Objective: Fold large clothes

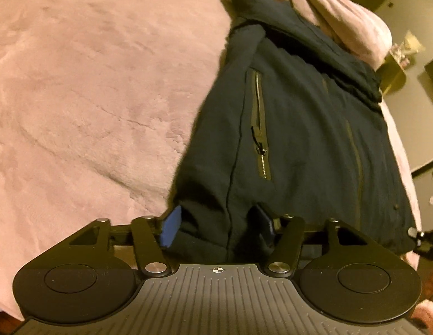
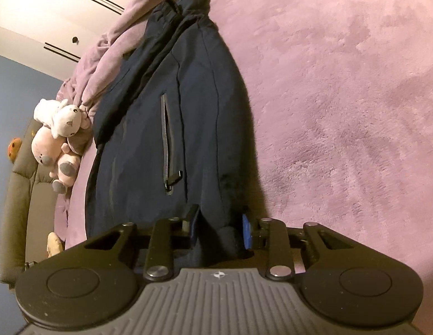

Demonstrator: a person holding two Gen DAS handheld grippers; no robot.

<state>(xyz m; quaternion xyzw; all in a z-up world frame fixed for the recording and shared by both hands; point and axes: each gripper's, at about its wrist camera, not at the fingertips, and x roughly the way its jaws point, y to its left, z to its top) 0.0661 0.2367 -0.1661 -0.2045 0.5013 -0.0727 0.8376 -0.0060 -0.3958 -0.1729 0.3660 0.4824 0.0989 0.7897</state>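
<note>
A dark navy jacket (image 1: 294,128) with zip pockets lies stretched out on a pink plush blanket (image 1: 90,83). My left gripper (image 1: 217,227) is closed on a thick bunch of the jacket's hem at its left corner, blue pads on either side of the cloth. The jacket also shows in the right wrist view (image 2: 166,117). My right gripper (image 2: 220,227) is closed on the hem at the other corner, with folded cloth between its blue pads. The far end of the jacket with the collar lies against a bunched blanket fold.
The pink blanket (image 2: 342,97) covers the bed to the right. Plush toys (image 2: 60,136) lie at the bed's left edge beside a grey chair (image 2: 21,173). A bunched blanket fold (image 1: 342,19) lies past the jacket. A gold box (image 1: 395,75) stands beyond the bed.
</note>
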